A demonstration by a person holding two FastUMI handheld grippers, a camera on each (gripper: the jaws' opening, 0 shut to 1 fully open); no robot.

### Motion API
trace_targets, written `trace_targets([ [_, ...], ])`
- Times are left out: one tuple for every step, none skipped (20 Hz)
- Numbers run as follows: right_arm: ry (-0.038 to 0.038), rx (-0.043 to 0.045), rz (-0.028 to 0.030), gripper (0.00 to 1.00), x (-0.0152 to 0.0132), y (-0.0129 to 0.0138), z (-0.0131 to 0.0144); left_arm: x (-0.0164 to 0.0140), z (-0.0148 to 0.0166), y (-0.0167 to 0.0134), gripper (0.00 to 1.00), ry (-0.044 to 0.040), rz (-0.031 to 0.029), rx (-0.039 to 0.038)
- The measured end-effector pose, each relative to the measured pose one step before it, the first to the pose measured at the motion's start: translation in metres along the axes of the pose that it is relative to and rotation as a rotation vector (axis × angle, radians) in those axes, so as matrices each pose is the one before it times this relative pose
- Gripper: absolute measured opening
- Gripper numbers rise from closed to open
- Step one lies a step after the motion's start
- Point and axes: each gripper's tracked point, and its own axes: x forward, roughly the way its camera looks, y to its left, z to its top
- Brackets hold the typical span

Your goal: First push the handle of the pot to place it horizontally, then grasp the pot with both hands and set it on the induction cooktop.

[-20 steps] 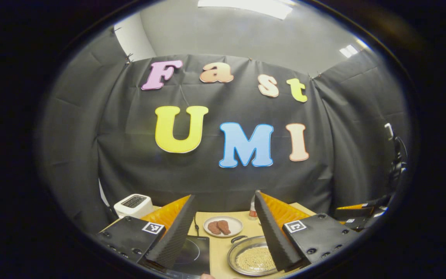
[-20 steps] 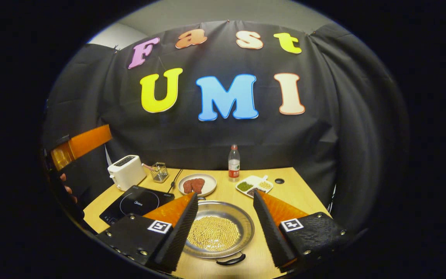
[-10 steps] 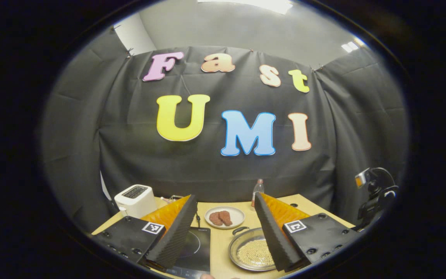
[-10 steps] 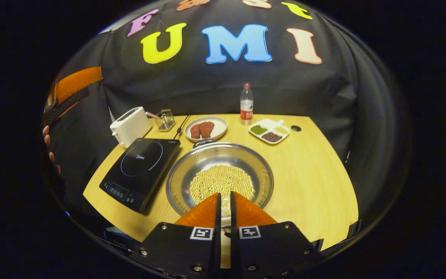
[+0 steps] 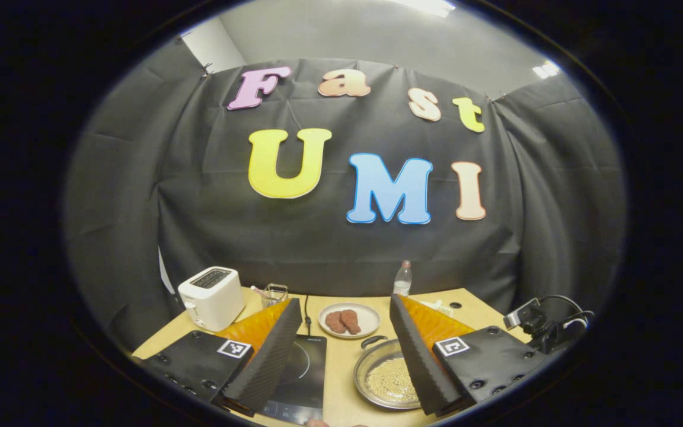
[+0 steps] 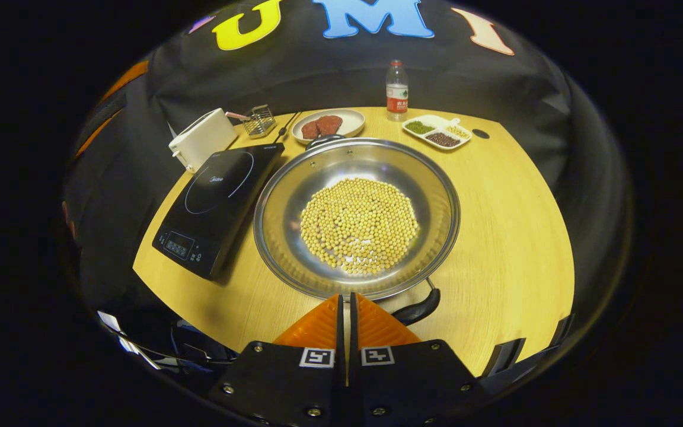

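Observation:
The steel pot (image 6: 353, 160) holds soybeans and sits mid-table, right of the black induction cooktop (image 6: 217, 196). One black handle (image 6: 417, 309) is at the pot's near rim, the other (image 6: 325, 140) at the far rim. My right gripper (image 6: 345, 298) is shut with nothing between its fingers. It hovers at the near rim, just left of the near handle. My left gripper (image 5: 344, 301) is open and empty, held high and back from the table. Below its fingers lie the cooktop (image 5: 300, 379) and the pot (image 5: 386, 379).
Along the back of the wooden table (image 6: 513, 237) stand a white toaster (image 6: 202, 139), a wire basket (image 6: 258, 121), a plate of meat (image 6: 328, 124), a water bottle (image 6: 396, 89) and a divided bean tray (image 6: 438, 131). A black device with cables (image 5: 546, 329) sits at the right.
My right gripper went from open to shut, tipped down and drew back to the pot's near rim. The left gripper stayed open and tilted down slightly, showing more of the table.

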Motion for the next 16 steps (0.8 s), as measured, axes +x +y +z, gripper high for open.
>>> trace_targets([
  [0.02017, -0.00249, -0.00009, 0.02, 0.00285, 0.00010, -0.00247, -0.00011, -0.00044, 0.00133, 0.95, 0.00439, 0.00311, 0.00318],
  [0.01978, 0.00447, 0.00028, 0.02, 0.00152, 0.00083, -0.00374, 0.00092, -0.00048, 0.00102, 0.95, 0.00342, 0.00281, 0.00141],
  [0.01573, 0.01036, 0.00316, 0.02, 0.00237, 0.00114, -0.00225, 0.00060, -0.00093, 0.00127, 0.96, 0.00350, 0.00294, 0.00022],
  [0.01545, 0.01086, 0.00875, 0.02, 0.00435, 0.00258, -0.00445, -0.00015, -0.00060, 0.00136, 0.95, 0.00265, 0.00249, -0.00006],
  [0.01154, 0.00504, 0.00243, 0.02, 0.00238, 0.00066, -0.00207, 0.00004, -0.00198, 0.00145, 0.95, 0.00210, 0.00555, 0.00096],
  [0.00972, -0.00032, -0.00579, 0.02, 0.00291, -0.00263, -0.00229, -0.00081, -0.00002, 0.00229, 0.95, 0.00183, 0.00488, 0.00006],
  [0.00570, 0.00163, -0.00885, 0.02, 0.00281, -0.00251, -0.00097, -0.00034, -0.00169, 0.00147, 0.96, 0.00319, 0.00576, -0.00104],
  [0.00203, 0.00185, -0.01032, 0.02, 0.00305, -0.00245, -0.00189, -0.00010, -0.00076, 0.00243, 0.96, 0.00394, 0.00388, -0.00202],
  [0.00354, 0.00312, 0.00059, 0.02, 0.00323, -0.00124, -0.00055, 0.00001, -0.00151, 0.00059, 0.96, 0.00259, 0.00239, -0.00441],
  [-0.00135, 0.00938, 0.00069, 0.01, 0.00344, 0.00090, -0.00216, 0.00050, 0.00116, 0.00109, 0.95, -0.00218, 0.00520, -0.00594],
  [-0.00053, 0.00601, -0.00465, 0.01, 0.00307, -0.00195, -0.00115, -0.00082, -0.00082, 0.00016, 0.95, -0.00044, 0.00011, -0.00607],
  [-0.00339, 0.00328, -0.00936, 0.01, 0.00143, -0.00297, -0.00048, -0.00088, 0.00115, -0.00074, 0.97, -0.00003, -0.00275, -0.00379],
  [-0.00485, 0.00353, -0.00883, 0.01, 0.00082, -0.00336, 0.00188, -0.00053, -0.00065, -0.00104, 0.96, -0.00069, 0.00015, 0.00101],
  [-0.00725, 0.00420, -0.00711, 0.01, 0.00056, -0.00385, 0.00071, -0.00014, 0.00160, -0.00090, 0.95, -0.00043, -0.00148, 0.00240],
  [-0.00464, 0.00626, -0.01018, 0.01, -0.00003, -0.00521, 0.00141, 0.00134, -0.00129, -0.00260, 0.95, -0.00031, -0.00591, 0.00111],
  [-0.00546, 0.01011, -0.01170, 0.01, 0.00039, -0.00582, -0.00068, 0.00011, 0.00051, -0.00199, 0.95, 0.00084, -0.00547, 0.00304],
])
